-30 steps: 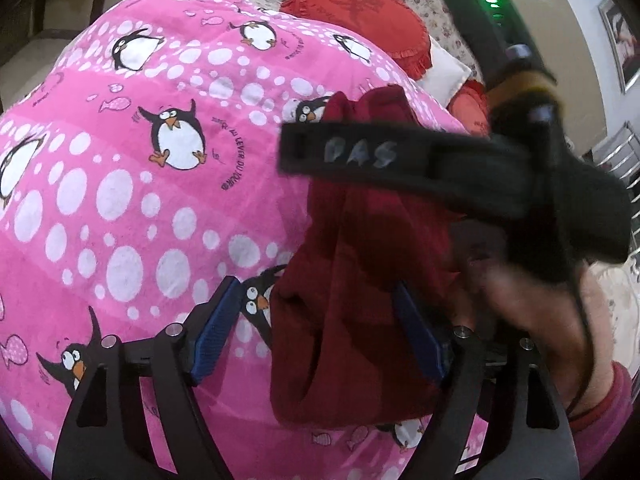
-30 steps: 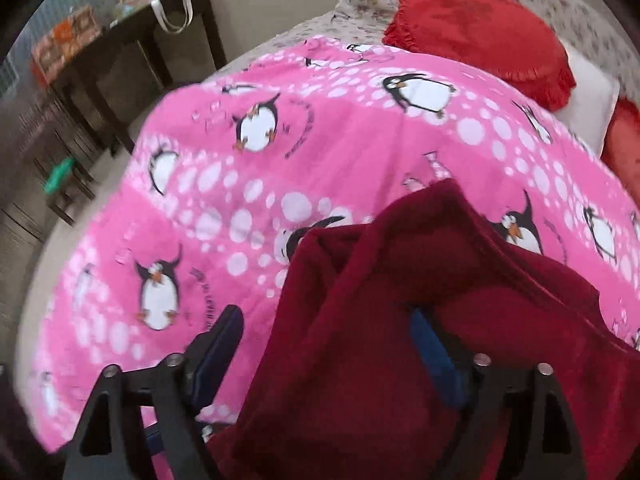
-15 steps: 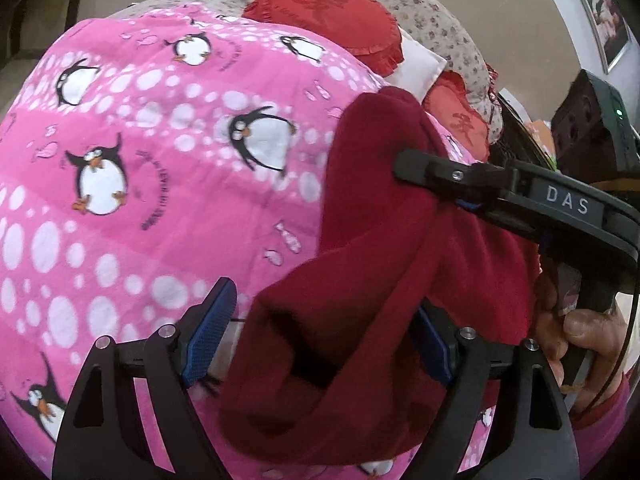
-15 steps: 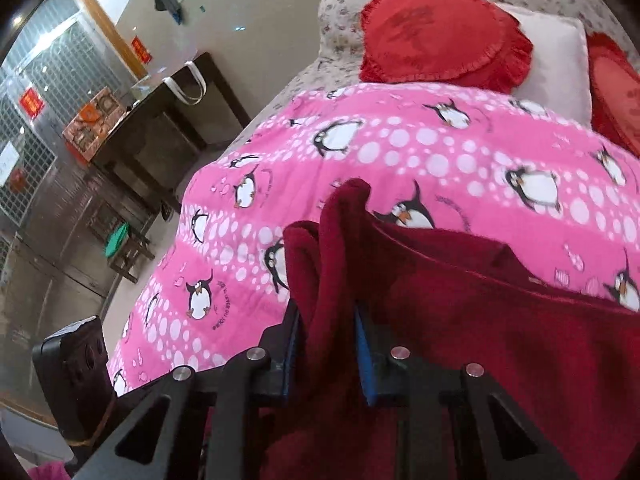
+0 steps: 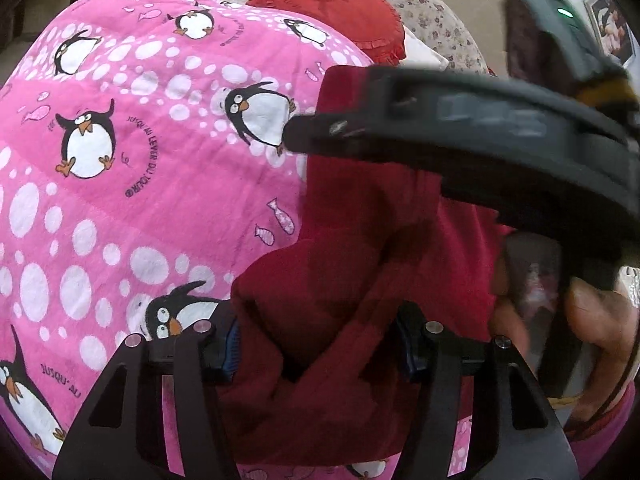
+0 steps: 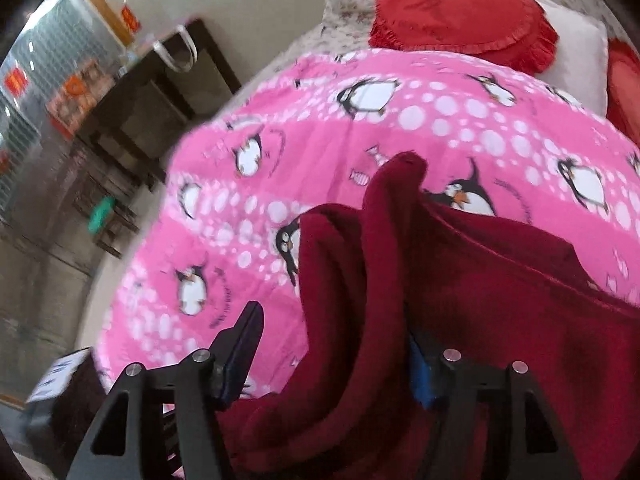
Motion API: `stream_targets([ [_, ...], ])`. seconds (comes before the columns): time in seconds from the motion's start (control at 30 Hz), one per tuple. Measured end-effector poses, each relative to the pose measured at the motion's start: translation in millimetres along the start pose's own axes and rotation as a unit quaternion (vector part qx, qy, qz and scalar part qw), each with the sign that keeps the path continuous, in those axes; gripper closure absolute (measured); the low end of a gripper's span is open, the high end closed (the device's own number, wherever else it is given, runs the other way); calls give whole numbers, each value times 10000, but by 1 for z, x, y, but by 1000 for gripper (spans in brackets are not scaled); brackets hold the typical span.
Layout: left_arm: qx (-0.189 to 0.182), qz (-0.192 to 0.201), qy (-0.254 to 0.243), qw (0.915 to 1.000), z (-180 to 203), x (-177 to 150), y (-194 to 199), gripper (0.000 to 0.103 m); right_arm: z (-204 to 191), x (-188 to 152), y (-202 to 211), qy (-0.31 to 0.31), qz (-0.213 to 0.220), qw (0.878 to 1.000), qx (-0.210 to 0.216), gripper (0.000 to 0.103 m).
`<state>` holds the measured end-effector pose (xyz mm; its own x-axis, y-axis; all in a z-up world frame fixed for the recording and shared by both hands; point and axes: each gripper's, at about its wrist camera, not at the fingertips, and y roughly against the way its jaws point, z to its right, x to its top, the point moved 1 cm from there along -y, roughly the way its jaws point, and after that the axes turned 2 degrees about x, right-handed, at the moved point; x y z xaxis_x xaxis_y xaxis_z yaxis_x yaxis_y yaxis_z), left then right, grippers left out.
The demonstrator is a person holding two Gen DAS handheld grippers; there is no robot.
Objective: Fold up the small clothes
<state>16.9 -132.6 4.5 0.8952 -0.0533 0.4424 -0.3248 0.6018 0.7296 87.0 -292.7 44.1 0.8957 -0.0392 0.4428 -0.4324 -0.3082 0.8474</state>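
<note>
Two tongs low in frame. Left tongs (image 5: 318, 346) just closing, pads pressed on bunched red garment (image 5: 360, 264). Right tongs (image 6: 336, 354) just opening, released, garment fold between pads. Garment lies on pink blanket (image 5: 120, 200), bed. Red cushion (image 6: 460, 20) at top.

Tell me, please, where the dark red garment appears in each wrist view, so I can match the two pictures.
Left wrist view: the dark red garment fills the lower centre and right, bunched between the left tool's fingers.
Right wrist view: it fills the lower right, draped between the right tool's fingers.
Shared landmark: the red heart-shaped cushion beyond the pink penguin blanket.
</note>
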Motion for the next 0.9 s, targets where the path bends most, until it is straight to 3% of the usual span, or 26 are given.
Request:
stream_targets([
  [0.07,22,-9,40,10000,-1,-1,1,45,2,2,-9,-27,-49,9997,-243,41],
  [0.17,71,-24,44,10000,-3,-5,6,45,17,0,-5,-384,85,9992,69,41],
  [0.2,94,-41,36,9999,-3,-6,8,45,23,-1,-1,-494,144,9985,193,47],
  [0.23,104,-53,13,9999,0,-6,9,46,28,-2,4,-525,199,9980,279,60],
  [0.3,161,-38,-140,9998,10,-6,14,56,31,-4,13,-368,243,9980,455,77],
  [0.33,208,-4,-254,9995,17,-6,18,57,31,-6,17,-306,295,9979,490,79],
  [0.4,257,73,-471,9985,32,-8,27,66,29,-11,33,-111,502,9976,473,81],
  [0.5,195,150,-735,9970,58,-11,40,70,34,-18,62,-3,786,9954,549,82],
  [0.73,-234,105,-1356,9904,137,-27,54,73,86,-40,142,-432,1378,9863,796,83],
  [0.9,-472,-118,-1846,9816,196,-49,32,73,135,-69,190,-690,1699,9816,537,85],
])
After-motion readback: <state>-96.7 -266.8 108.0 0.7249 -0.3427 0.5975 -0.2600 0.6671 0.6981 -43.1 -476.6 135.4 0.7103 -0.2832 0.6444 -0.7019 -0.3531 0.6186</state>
